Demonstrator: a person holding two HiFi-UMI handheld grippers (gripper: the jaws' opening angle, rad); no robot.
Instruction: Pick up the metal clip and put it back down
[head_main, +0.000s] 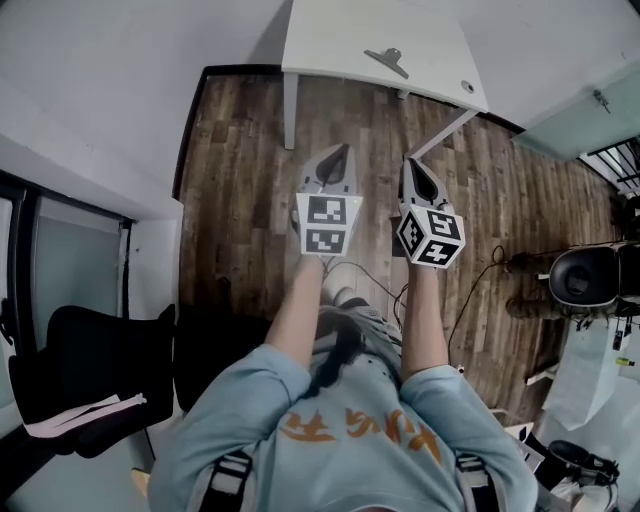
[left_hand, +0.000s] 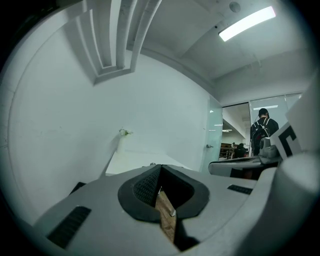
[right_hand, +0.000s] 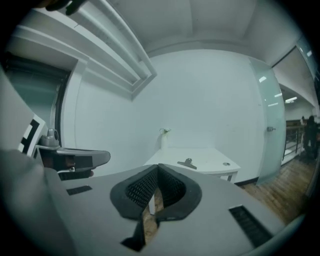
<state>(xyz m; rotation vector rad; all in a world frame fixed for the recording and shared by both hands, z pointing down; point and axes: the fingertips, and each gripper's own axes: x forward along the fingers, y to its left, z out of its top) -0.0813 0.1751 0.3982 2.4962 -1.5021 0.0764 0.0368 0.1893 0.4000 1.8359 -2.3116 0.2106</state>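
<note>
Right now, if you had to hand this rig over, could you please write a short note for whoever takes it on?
Left gripper: shut and empty, held over the wooden floor, short of the table.
Right gripper: shut and empty, beside the left one, also short of the table.
Metal clip: lies on the white table ahead of both grippers; nothing touches it.
Done: nothing that shows; the clip is not yet picked up.
Left: reach to the table, open a gripper, close it on the clip, lift it, set it back down and let go.
</note>
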